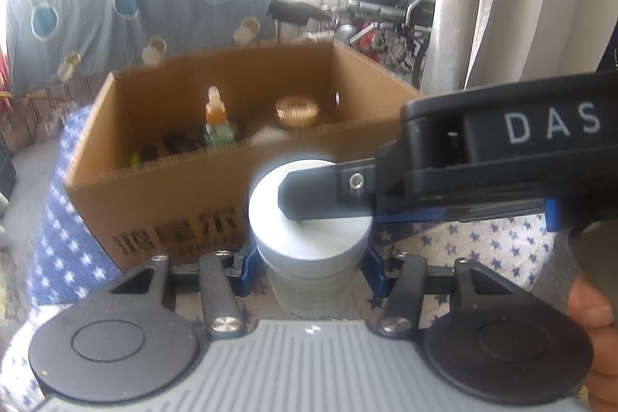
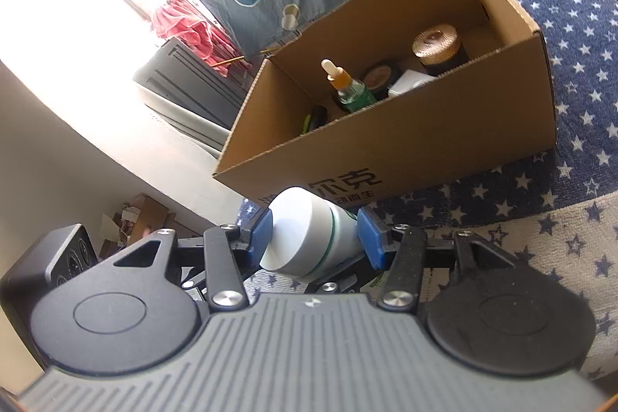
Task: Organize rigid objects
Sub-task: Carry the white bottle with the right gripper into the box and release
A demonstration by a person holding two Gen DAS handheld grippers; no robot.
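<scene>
A: How many jars are out of the box?

B: One. A white-lidded jar (image 1: 309,219) sits between the blue pads of the left gripper (image 1: 309,257), which clamp its pale body just below the lid. The right gripper (image 2: 314,234) comes in from the side and closes on the same jar (image 2: 305,230), one pad at the lid, the other at the body. So both grippers are gripping this one jar, above the star-patterned blanket (image 2: 571,72).

A: And the box?

B: One cardboard box (image 1: 162,203), open-topped, stands just ahead of both grippers, beyond the jar. Black printed characters run along its near wall.

A: What is inside?

B: One dropper bottle (image 2: 342,83) with an orange collar and green glass stands upright. To its right, as the right gripper looks, lies one dark round tin (image 2: 380,78), then one white item (image 2: 409,82) I cannot identify, then one gold-lidded jar (image 2: 436,43) at the far right. One dark object with a green edge (image 2: 314,118) lies left of the bottle.
</scene>
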